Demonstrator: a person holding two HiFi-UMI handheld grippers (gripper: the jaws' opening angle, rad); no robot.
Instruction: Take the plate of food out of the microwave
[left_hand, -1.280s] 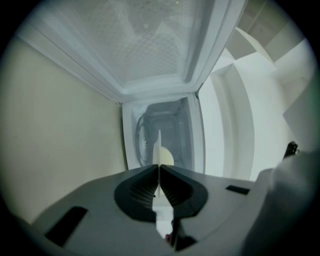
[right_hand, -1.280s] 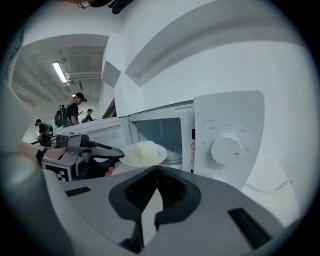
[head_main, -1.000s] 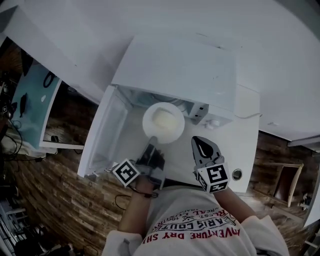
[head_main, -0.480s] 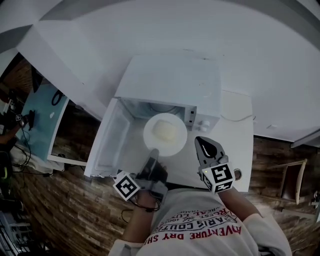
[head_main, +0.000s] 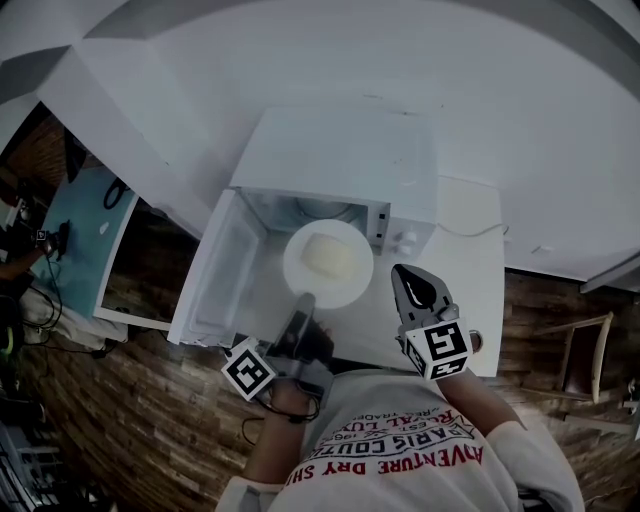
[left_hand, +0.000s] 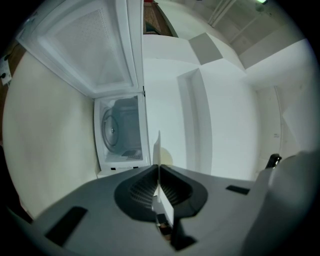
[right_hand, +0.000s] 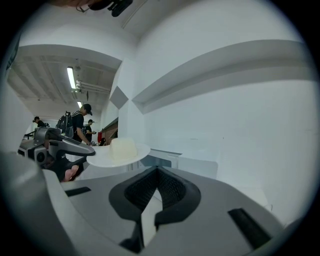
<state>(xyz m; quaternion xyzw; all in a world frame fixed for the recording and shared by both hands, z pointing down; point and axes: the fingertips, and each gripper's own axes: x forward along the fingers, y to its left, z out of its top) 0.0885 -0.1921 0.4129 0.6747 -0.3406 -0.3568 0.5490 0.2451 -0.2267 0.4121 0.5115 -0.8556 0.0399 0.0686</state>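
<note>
A white plate (head_main: 323, 262) carrying a pale block of food (head_main: 327, 255) hangs just in front of the open white microwave (head_main: 340, 165). My left gripper (head_main: 305, 303) is shut on the plate's near rim. In the left gripper view the plate (left_hand: 158, 150) shows edge-on, clamped between the jaws of the left gripper (left_hand: 158, 167), with the empty cavity and its turntable (left_hand: 120, 131) behind. My right gripper (head_main: 415, 290) is shut and empty, to the right of the plate. From the right gripper (right_hand: 158, 170) view the plate (right_hand: 117, 156) and food (right_hand: 123, 148) float at left.
The microwave door (head_main: 215, 275) swings open to the left. The microwave stands on a white counter (head_main: 465, 260) against a white wall. A teal table (head_main: 80, 235) lies far left over a wooden floor. People stand in the distance (right_hand: 80, 122).
The plate has come out of the cavity mouth a little toward me, still in the left gripper's hold. My head view has shifted. The right gripper has barely moved.
</note>
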